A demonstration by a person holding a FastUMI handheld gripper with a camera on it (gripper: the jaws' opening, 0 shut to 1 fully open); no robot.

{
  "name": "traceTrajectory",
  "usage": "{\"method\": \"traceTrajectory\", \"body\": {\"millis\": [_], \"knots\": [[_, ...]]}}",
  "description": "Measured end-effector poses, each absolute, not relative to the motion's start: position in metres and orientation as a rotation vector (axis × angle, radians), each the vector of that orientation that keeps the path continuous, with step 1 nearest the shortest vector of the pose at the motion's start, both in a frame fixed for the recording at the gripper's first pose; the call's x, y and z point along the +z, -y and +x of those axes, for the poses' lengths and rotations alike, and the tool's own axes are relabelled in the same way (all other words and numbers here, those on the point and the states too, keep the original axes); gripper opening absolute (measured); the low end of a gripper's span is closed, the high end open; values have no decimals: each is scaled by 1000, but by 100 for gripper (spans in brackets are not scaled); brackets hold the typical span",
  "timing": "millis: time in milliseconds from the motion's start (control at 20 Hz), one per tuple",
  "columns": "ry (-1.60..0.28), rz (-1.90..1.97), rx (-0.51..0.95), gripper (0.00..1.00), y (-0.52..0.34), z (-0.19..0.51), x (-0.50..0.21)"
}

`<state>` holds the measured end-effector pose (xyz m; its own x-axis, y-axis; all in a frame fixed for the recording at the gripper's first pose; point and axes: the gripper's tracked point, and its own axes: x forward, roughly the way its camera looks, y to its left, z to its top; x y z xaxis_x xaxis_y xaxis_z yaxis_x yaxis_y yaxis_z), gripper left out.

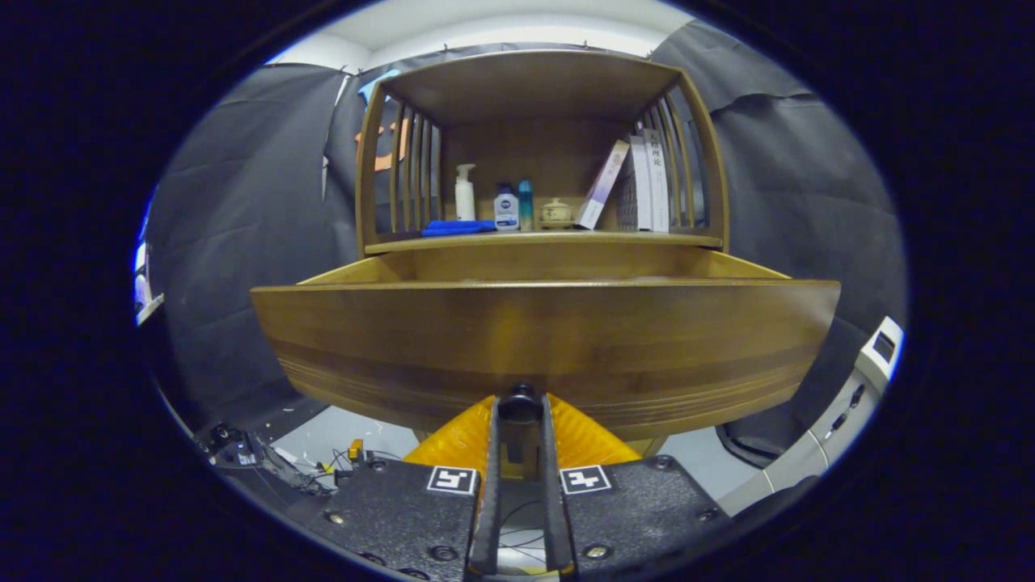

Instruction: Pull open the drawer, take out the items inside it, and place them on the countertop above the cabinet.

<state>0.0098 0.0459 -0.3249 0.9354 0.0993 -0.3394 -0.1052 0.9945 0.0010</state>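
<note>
The gripper (521, 408) points level and straight ahead at the cabinet, its two fingers (490, 477) drawn close together and pinching a small dark knob (521, 402) at the lower middle of the drawer front. The drawer (542, 343) is pulled well out toward the camera; its wide wooden front fills the space just beyond the fingertips, and its side walls run back to the cabinet. From this low angle the front panel hides the inside of the drawer, so what lies in it cannot be told. Above the drawer sits the worktop (542, 240), framed by a wooden shelf unit (534, 89) with slatted sides and a flat top. On the worktop, from large to small: a few books (647, 184) leaning at the right, a flat blue thing (457, 228) at the left, a white pump bottle (464, 192), a white bottle with a blue label (506, 208), a slim teal bottle (525, 205) and a small lidded pot (555, 212). Below the drawer, cables (299, 469) lie on the pale floor at the left, and a white device (849, 396) stands at the right.
</note>
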Motion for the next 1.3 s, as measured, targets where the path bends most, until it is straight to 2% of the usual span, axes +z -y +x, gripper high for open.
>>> {"method": "traceTrajectory", "body": {"millis": [150, 400, 500, 750, 950, 1150, 1300], "knots": [[-327, -55, 78, 28, -41, 8, -320], [-246, -28, 95, 83, -39, -10, -279], [-210, -5, 111, 90, -36, -11, -250], [-143, 28, 126, 100, -23, 14, -167], [-134, 3, 111, 99, -9, 54, -118], [-211, -69, 98, 99, -4, 104, -107], [-398, -43, 153, 99, -19, 133, -131]]}}
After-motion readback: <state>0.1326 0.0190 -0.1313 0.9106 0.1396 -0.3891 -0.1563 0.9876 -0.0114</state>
